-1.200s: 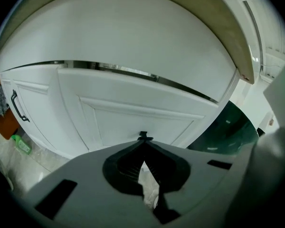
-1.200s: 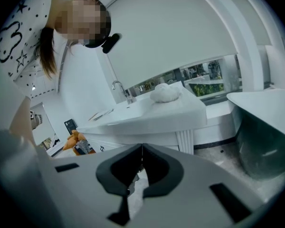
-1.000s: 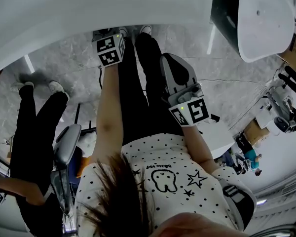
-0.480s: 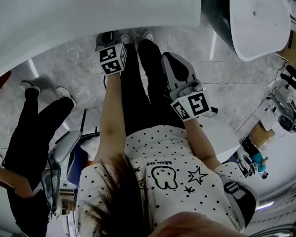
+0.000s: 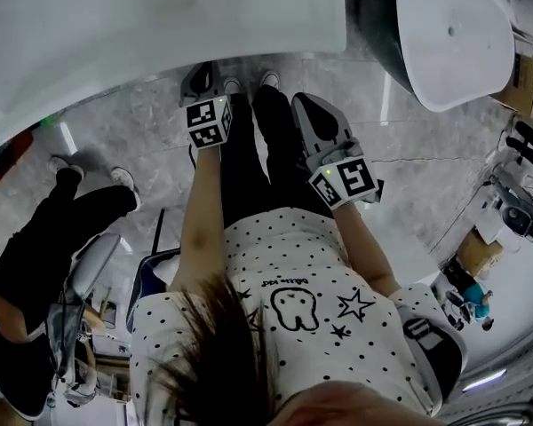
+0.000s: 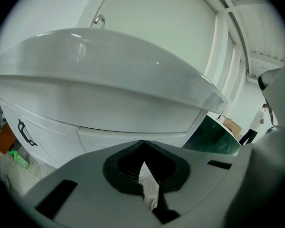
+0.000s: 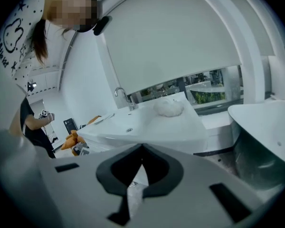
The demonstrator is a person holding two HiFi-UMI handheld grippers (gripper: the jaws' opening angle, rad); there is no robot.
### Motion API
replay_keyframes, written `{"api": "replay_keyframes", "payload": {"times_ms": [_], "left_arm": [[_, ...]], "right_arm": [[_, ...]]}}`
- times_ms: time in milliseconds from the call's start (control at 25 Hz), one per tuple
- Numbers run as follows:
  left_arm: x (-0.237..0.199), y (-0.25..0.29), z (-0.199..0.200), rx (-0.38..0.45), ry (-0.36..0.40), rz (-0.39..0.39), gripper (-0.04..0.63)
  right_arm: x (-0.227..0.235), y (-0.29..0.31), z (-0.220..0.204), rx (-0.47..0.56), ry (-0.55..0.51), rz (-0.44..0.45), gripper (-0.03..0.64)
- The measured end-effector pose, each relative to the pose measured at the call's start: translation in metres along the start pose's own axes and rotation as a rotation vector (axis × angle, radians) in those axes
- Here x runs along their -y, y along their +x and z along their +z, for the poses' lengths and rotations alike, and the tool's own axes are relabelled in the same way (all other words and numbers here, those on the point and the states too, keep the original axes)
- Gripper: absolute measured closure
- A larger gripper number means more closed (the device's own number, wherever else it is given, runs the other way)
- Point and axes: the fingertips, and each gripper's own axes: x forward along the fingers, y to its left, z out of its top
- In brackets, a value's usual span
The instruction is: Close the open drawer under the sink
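Grey marbled floor [image 5: 409, 149] — a bystander's white sneakers [image 5: 123, 177] stand on it

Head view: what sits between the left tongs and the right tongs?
The person's black-trousered legs fill the stretch between the left tongs and the right tongs. The head view shows this.

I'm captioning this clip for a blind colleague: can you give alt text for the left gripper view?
The left tool, jaws shut and empty, faces a white sink seen from just below its rim; under it is a white cabinet with a black handle at left.
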Motion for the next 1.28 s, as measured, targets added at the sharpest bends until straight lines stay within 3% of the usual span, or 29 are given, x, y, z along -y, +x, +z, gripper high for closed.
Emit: {"api": "replay_keyframes", "payload": {"times_ms": [520, 800, 1280], "left_arm": [[0.020, -0.041, 0.058, 0.043, 0.040, -0.044, 0.591], [0.026, -0.071, 0.065, 0.092, 0.051, -0.093, 0.591], [0.053, -0.098, 0.114, 0.163, 0.074, -0.098, 0.591]], "right_arm": [[-0.020, -0.003, 0.035, 0.014, -0.027, 0.031, 0.603], [-0.040, -0.003, 0.030, 0.037, -0.054, 0.031, 0.603], [-0.035, -0.004, 0.064, 0.092, -0.095, 0.054, 0.603]]}}
